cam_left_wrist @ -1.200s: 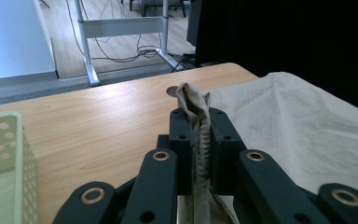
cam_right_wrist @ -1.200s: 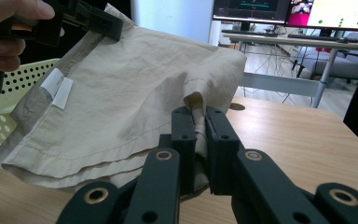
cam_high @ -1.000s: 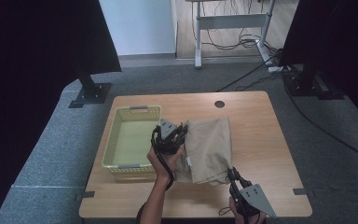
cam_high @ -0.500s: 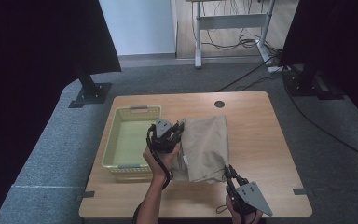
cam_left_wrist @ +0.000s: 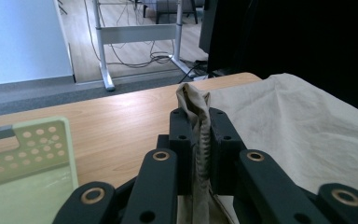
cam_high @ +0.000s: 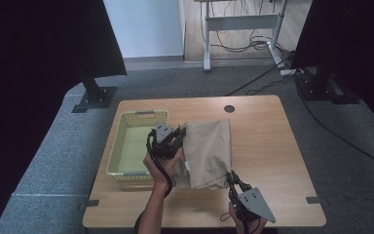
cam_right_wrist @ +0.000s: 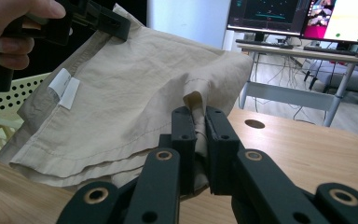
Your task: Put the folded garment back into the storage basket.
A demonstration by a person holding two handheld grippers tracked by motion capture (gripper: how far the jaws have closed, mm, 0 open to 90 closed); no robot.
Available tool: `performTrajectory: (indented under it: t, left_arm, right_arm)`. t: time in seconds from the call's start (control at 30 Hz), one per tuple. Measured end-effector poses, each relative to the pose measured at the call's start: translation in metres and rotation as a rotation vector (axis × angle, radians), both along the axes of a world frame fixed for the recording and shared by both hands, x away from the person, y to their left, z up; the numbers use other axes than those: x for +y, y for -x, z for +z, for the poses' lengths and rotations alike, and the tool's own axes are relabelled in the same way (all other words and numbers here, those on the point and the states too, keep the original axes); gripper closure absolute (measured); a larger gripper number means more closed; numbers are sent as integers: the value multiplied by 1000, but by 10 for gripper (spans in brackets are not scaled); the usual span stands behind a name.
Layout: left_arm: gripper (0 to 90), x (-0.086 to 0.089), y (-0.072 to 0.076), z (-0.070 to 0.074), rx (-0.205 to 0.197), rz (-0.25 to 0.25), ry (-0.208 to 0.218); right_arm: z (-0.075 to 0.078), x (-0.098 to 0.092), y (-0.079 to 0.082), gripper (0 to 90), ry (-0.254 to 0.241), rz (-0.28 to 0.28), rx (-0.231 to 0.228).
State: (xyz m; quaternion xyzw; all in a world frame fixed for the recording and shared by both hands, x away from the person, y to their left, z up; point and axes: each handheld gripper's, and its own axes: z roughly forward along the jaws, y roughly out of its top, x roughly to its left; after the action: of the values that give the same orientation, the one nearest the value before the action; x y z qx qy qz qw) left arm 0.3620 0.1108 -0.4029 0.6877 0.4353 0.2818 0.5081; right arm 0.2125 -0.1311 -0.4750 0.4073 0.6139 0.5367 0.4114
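Pinching beige garment (cam_high: 208, 152), left claw (cam_high: 174, 138) and right claw (cam_high: 231, 179), long axis near-to-far

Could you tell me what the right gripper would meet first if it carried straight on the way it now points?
Probably more of the beige garment it is already clamped on: the right gripper points up along that cloth towards the left gripper. Depth is hard to judge.

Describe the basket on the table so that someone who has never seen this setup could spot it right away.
Start at the wooden table and look to its left half. There, beside the beige cloth that both grippers pinch, sits the basket. It is a pale yellow-green rectangular plastic tray with perforated walls and grey handle strips at its ends, the only rigid container on the table.
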Motion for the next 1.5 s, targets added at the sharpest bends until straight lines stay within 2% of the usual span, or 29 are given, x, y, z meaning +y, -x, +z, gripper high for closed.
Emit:
performTrajectory:
  t: [0.93, 1.5]
  left_arm:
    - [815, 21, 0, 13, -14, 28, -4]
    - [815, 33, -6, 17, -9, 43, 0]
  right_arm:
    - [12, 20, -12, 834, 12, 29, -11]
    - [16, 30, -20, 835, 11, 49, -8]
